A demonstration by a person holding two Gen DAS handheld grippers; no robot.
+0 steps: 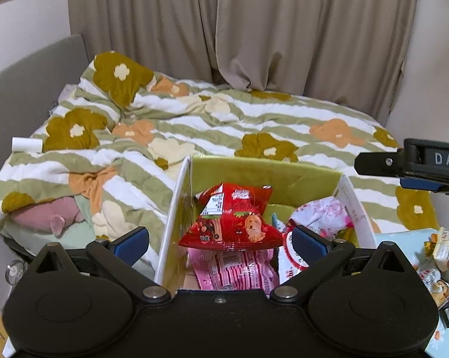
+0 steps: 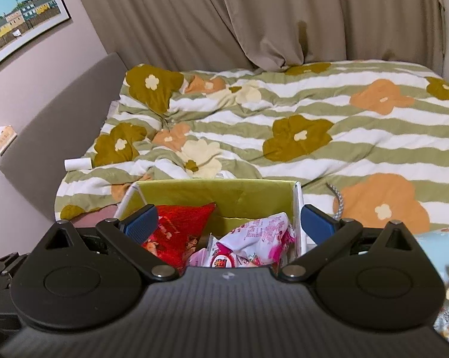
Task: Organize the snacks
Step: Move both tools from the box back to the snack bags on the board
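A green-lined cardboard box stands at the bed's near edge and holds snack packets. A red packet lies on top of a pink packet, with a white-pink packet to the right. My left gripper is open and empty above the box. My right gripper is open and empty over the same box, above the red packet and the white-pink packet. The right gripper's side shows in the left wrist view.
A floral striped quilt covers the bed behind the box. Loose snack packets lie on a light blue surface at the right. A white roll lies at the bed's left. A grey headboard and beige curtains stand behind.
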